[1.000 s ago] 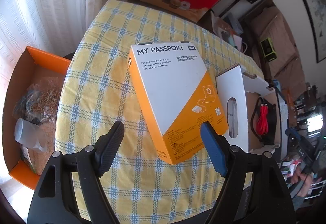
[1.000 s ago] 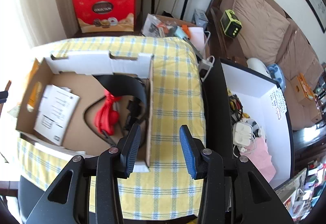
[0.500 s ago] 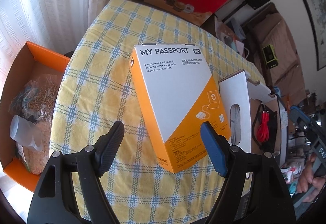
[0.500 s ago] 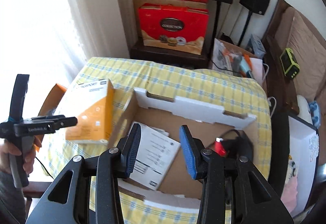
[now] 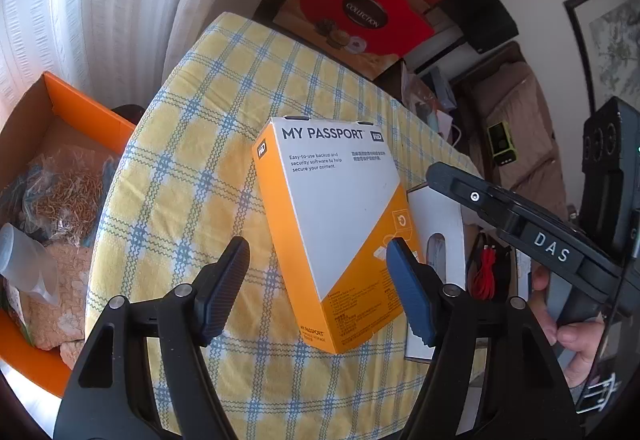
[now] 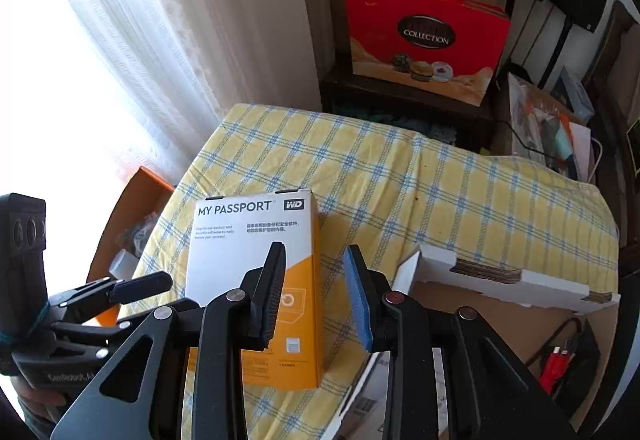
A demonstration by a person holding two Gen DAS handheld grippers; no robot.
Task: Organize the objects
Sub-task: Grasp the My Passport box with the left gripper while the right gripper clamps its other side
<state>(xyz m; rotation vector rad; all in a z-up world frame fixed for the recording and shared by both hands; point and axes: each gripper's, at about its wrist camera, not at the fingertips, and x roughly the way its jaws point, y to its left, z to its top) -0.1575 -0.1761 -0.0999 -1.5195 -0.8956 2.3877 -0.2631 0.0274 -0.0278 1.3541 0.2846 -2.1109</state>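
Note:
A white and orange "My Passport" box (image 5: 340, 208) lies flat on the yellow checked tablecloth (image 5: 200, 144). My left gripper (image 5: 320, 280) is open above its near end, one finger on each side, not touching. My right gripper (image 6: 314, 296) is open too, hovering over the box's right edge (image 6: 256, 240). The right gripper's body shows in the left wrist view (image 5: 520, 224), and the left gripper shows in the right wrist view (image 6: 120, 296). An open cardboard box (image 6: 500, 280) with a red and black cable (image 6: 560, 356) stands right of the Passport box.
An orange carton (image 5: 52, 200) with bags and a plastic cup sits off the table's left edge. Red gift boxes (image 6: 424, 36) stand behind the table. White curtains hang at the left. A sofa (image 5: 528, 112) lies to the right.
My right gripper has swung left from the cardboard box to above the Passport box. My left gripper has drawn a little closer to the box. Both stay open.

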